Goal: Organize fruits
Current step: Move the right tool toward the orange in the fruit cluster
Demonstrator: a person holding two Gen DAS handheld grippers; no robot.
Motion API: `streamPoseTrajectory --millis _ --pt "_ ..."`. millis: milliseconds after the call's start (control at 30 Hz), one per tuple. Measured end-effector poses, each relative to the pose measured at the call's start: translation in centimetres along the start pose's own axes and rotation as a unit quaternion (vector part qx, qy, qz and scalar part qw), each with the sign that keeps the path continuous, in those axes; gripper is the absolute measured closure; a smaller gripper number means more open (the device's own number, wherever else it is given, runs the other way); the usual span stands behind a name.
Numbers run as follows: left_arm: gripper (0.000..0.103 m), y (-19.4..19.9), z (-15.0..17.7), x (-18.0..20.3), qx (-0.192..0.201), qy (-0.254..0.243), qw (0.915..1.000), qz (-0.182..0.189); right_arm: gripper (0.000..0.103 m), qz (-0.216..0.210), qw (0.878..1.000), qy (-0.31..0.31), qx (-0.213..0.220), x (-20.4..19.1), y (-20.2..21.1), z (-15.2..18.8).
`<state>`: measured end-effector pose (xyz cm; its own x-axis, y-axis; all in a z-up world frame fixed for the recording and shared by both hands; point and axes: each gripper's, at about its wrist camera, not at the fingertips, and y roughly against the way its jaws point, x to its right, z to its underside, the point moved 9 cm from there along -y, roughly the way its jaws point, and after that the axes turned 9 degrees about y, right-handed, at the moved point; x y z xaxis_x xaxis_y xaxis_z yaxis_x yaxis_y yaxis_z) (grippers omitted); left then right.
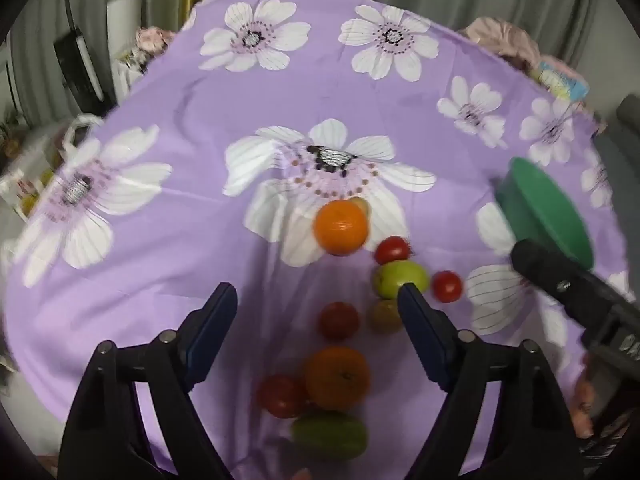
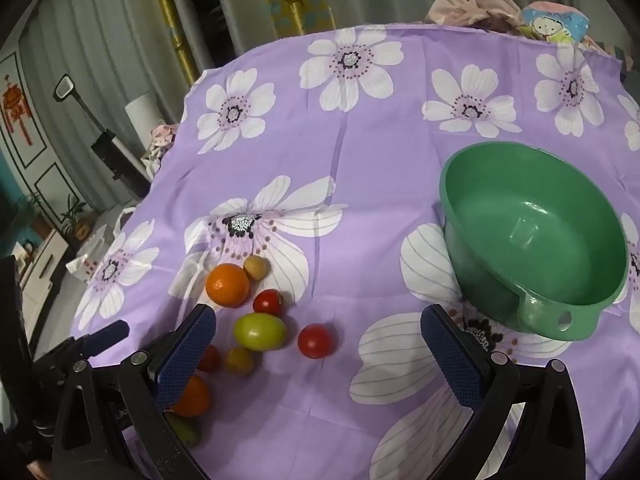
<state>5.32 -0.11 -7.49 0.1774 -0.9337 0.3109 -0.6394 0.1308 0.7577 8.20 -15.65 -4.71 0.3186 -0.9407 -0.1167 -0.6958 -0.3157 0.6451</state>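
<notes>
Loose fruit lies on a purple flowered tablecloth point(image 1: 200, 112). In the left wrist view I see a far orange point(image 1: 341, 227), a green fruit point(image 1: 401, 278), red tomatoes point(image 1: 447, 286), a near orange point(image 1: 337, 378) and a green fruit at the bottom point(image 1: 329, 435). My left gripper point(image 1: 316, 300) hangs open above the near fruit, holding nothing. The right wrist view shows the same cluster: the orange point(image 2: 227, 284), the green fruit point(image 2: 259, 331), a tomato point(image 2: 315, 341). An empty green bowl point(image 2: 576, 304) stands to the right. My right gripper point(image 2: 318, 320) is open and holds nothing.
The green bowl point(image 1: 548, 216) sits at the right in the left wrist view, with the right gripper's black body point(image 1: 580, 292) in front of it. Bundled cloth point(image 2: 472, 4) and a printed bag point(image 2: 554, 22) lie at the table's far edge. Curtains hang behind.
</notes>
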Motion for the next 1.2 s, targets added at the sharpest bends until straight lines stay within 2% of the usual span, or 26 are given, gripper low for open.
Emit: streamPoseTrajectory --millis 100,267,467,600,700,867,967,1100,1200 --pt "0.031 -0.4 0.3 -0.6 -0.014 0.021 0.9997 -0.006 0.001 -0.001 1.0 -0.003 -0.011 -0.1 -0.4 0.1" --pt "0.031 -0.3 0.4 -1.7 -0.031 0.062 0.9976 0.002 0.007 -0.007 1.0 -0.01 -0.027 -0.3 -0.8 -0.1" --pt "0.033 0.2 -0.3 -0.7 -0.047 0.061 0.9967 0.026 0.008 -0.012 0.999 -0.01 -0.032 -0.6 -0.7 -0.2" --pt "0.035 1.2 -1.1 1.0 -0.033 0.031 0.9979 0.045 0.014 -0.012 0.999 -0.028 -0.043 0.1 -0.8 0.0" --pt "0.038 1.3 -1.1 1.7 -0.043 0.019 0.9974 0.055 0.017 -0.006 0.998 -0.032 -0.049 0.6 -0.9 0.1" --pt "0.039 0.6 -0.9 1.5 -0.071 0.042 0.9946 0.062 0.022 -0.013 0.997 -0.038 -0.06 0.7 -1.0 0.3" --pt "0.045 0.8 -1.2 1.2 -0.071 0.056 0.9931 0.075 0.023 -0.024 0.997 -0.042 -0.063 0.6 -0.8 0.3" --pt "0.046 0.9 -1.7 0.8 -0.07 0.05 0.9942 0.065 0.026 -0.048 0.995 -0.054 -0.069 0.3 -0.8 0.1" --pt "0.046 0.5 -2.0 0.6 -0.075 0.045 0.9946 0.055 0.031 -0.092 0.989 -0.063 -0.095 -0.6 -1.4 -0.2"
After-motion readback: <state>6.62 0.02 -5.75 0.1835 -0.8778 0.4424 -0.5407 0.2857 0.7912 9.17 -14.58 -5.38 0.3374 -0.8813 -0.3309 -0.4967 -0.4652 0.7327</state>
